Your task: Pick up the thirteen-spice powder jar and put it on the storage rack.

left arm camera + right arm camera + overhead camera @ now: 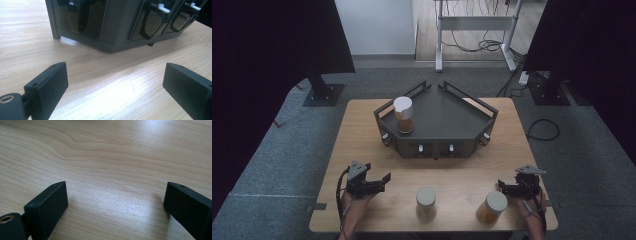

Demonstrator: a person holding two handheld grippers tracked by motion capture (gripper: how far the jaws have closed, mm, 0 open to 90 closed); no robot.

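A dark grey angular tray with low rails stands in the middle of the wooden table. One jar with a white lid and amber contents stands upright on the tray's left side. Two similar jars stand near the table's front edge, one in the middle and one to the right. My left gripper rests at the front left, open and empty, facing the tray's side. At the front right my right gripper is also open over bare wood, close beside the right jar.
Black loops with white clips line the tray's front wall. On the carpet beyond the table stand two black stand bases, a white desk frame and loose cables. Dark curtains hang at both sides.
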